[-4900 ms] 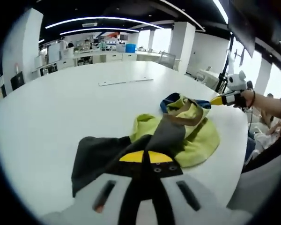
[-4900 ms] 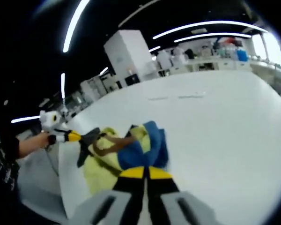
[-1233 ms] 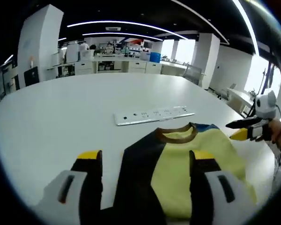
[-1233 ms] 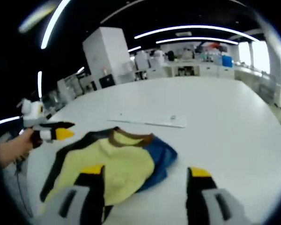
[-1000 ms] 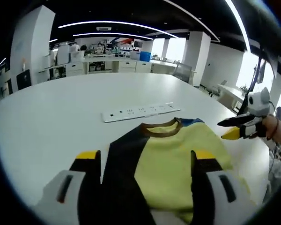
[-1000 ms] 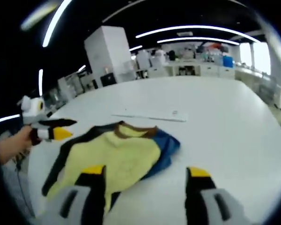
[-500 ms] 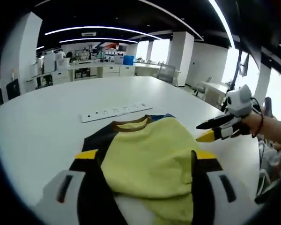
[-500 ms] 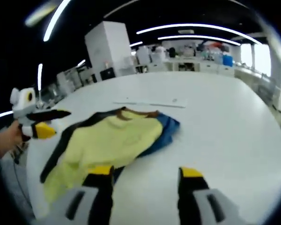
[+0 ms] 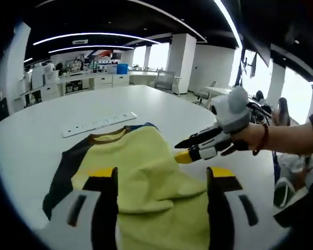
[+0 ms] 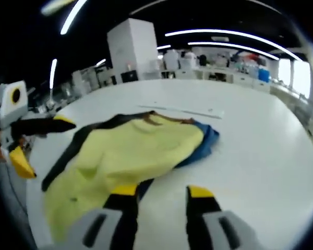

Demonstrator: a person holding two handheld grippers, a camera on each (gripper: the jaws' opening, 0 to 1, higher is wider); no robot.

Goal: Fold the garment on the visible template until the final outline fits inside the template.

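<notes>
One garment (image 9: 146, 166), yellow, black and blue, lies on the white bench (image 10: 261, 156); one power strip (image 9: 99, 123) beyond. Left claw (image 9: 159, 179) and right claw (image 10: 159, 195) both released.

yellow, black and blue garment (image 9: 146, 172), white table (image 10: 250, 156)

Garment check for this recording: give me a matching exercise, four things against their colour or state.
Things:
1. garment's front panel
2. collar
3. power strip
4. left gripper

Colour or state:
A. brown
B. open, empty
C. yellow
D. white, lying on the table beyond the garment

Pairs: 1-C, 2-A, 3-D, 4-B
</notes>
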